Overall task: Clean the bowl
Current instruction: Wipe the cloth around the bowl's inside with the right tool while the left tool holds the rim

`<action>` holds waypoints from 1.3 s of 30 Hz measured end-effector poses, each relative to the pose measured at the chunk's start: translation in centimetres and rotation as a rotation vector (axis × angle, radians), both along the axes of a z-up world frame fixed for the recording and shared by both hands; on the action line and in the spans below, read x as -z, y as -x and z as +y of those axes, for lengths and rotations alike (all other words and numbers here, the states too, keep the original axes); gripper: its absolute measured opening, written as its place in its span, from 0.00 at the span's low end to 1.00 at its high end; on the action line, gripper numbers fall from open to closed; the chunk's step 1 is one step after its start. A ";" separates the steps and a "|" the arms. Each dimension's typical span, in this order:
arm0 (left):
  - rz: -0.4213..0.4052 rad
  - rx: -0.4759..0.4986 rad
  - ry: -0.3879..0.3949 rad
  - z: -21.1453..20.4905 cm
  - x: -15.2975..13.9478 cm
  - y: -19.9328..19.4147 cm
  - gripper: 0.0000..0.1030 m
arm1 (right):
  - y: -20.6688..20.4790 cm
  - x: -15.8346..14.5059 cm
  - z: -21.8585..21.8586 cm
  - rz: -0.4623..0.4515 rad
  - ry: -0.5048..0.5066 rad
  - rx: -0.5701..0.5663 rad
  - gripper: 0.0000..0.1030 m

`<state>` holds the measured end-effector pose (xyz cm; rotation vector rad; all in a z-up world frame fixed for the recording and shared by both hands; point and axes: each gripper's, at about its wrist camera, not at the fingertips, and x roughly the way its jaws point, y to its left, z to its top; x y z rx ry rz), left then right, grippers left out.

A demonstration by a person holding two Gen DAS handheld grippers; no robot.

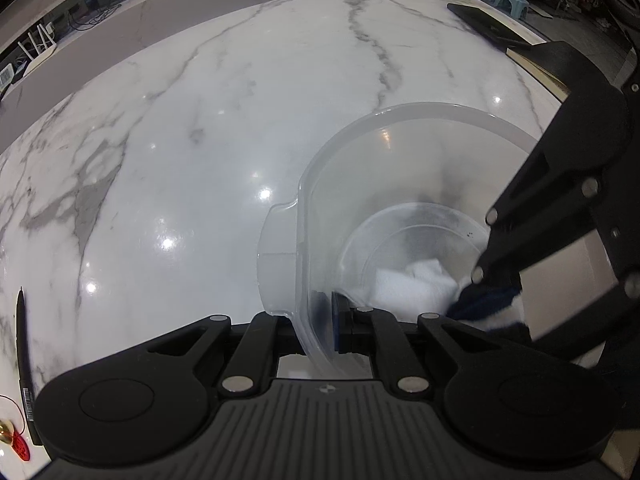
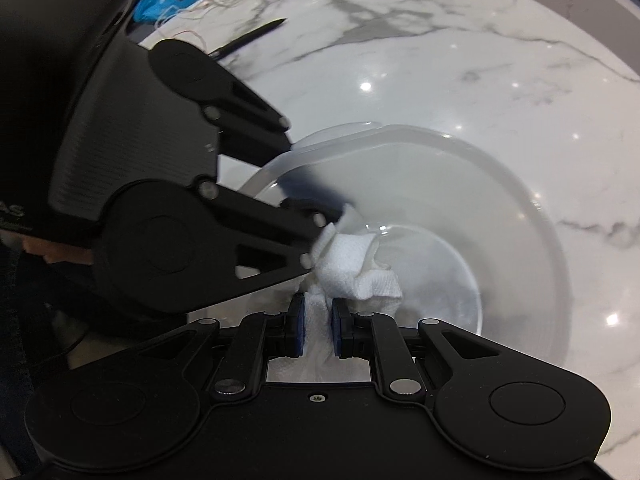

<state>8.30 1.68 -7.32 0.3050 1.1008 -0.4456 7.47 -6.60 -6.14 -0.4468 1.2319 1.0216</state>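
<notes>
1. While the left hand-held gripper (image 1: 320, 328) reaches in low from the near side, its fingers are clamped on the wall of the clear plastic bowl (image 1: 400, 152): one blue pad (image 1: 338, 326) sits inside the wall, the other finger outside, close to the bowl's tab handle (image 1: 280, 256).
2. Right hand-held gripper (image 2: 318, 330) comes in from the bowl's opposite side, angled down into the opening; its fingers are pressed together on a bunched white cloth (image 2: 352, 268).
3. Bowl sits on the white marble counter (image 1: 200, 140), directly ahead of both grippers. The cloth lies inside it, at the near lower wall and floor.
4. Bowl appears tipped, its mouth turned toward the right wrist camera; the flat base (image 2: 432, 276) shows beyond the cloth. Whether the base touches the counter I cannot tell.
5. Black pen (image 1: 24, 368) lies on the counter, well left of the bowl, long axis running roughly away from the left camera.
</notes>
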 end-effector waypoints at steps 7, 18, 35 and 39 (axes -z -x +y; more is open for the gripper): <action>0.001 -0.002 -0.004 0.0 0.0 0.0 0.07 | 0.7 -0.2 0.1 -0.004 0.044 -0.050 0.12; -0.004 0.003 -0.021 -0.2 -0.1 0.1 0.09 | 1.8 -0.8 -0.5 -0.088 0.160 -0.072 0.12; -0.018 0.035 -0.048 -0.4 -0.1 0.1 0.08 | 1.3 -1.0 -0.6 -0.292 0.295 -0.002 0.12; -0.020 0.052 -0.057 -0.5 -0.2 0.2 0.08 | 0.6 -0.9 -0.7 -0.302 0.290 0.029 0.12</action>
